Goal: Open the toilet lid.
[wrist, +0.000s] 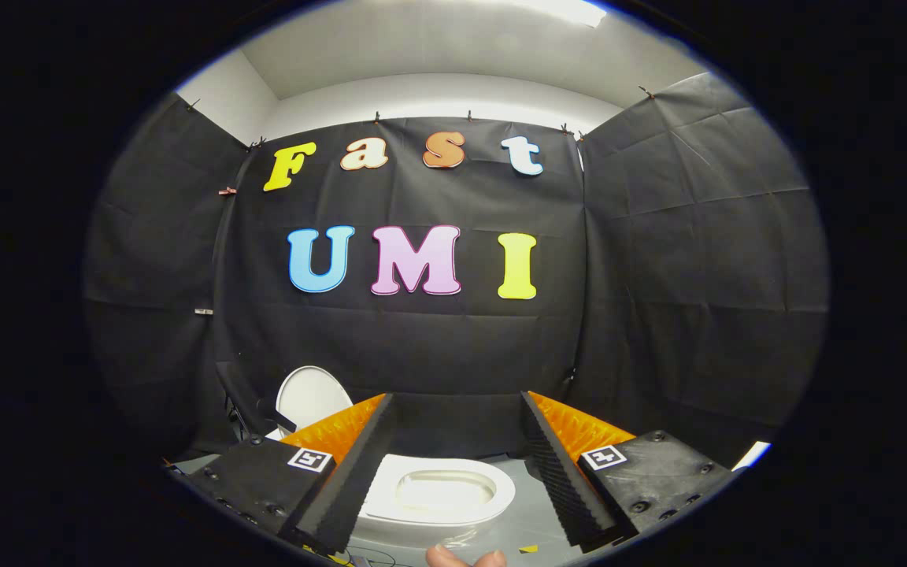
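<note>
Between the gripper's [453, 465] spread, empty fingers sits the toilet bowl [442, 492]; its raised lid [312, 396] could drop if bumped.

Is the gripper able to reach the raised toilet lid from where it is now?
Probably yes. The gripper is open and holds nothing, and nothing stands between it and the toilet lid, which is upright beyond the left finger, behind the toilet seat. It would have to move forward and left.
</note>
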`<state>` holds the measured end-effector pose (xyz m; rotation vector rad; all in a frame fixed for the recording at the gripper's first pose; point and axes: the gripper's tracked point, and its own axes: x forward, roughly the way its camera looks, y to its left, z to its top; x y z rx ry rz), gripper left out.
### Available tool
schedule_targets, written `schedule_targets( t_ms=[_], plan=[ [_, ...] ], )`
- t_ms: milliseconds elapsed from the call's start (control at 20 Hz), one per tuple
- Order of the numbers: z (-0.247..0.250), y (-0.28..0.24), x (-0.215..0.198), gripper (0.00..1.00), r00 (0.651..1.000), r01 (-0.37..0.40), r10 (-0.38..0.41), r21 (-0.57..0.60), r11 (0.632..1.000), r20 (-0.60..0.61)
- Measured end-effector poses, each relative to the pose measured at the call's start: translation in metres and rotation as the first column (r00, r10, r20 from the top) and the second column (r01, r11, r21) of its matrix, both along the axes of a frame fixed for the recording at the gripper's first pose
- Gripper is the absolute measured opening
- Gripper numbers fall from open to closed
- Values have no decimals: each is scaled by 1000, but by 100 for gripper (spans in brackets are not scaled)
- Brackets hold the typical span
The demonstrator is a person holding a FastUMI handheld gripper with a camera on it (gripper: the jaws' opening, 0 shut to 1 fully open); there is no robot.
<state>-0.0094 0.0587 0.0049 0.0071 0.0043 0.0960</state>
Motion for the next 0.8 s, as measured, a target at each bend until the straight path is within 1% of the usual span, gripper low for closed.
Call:
schedule_targets(
  t_ms=[800],
  plan=[
    [-1,3,-2,99,1000,-6,6,-7,1000,-1]
  ],
)
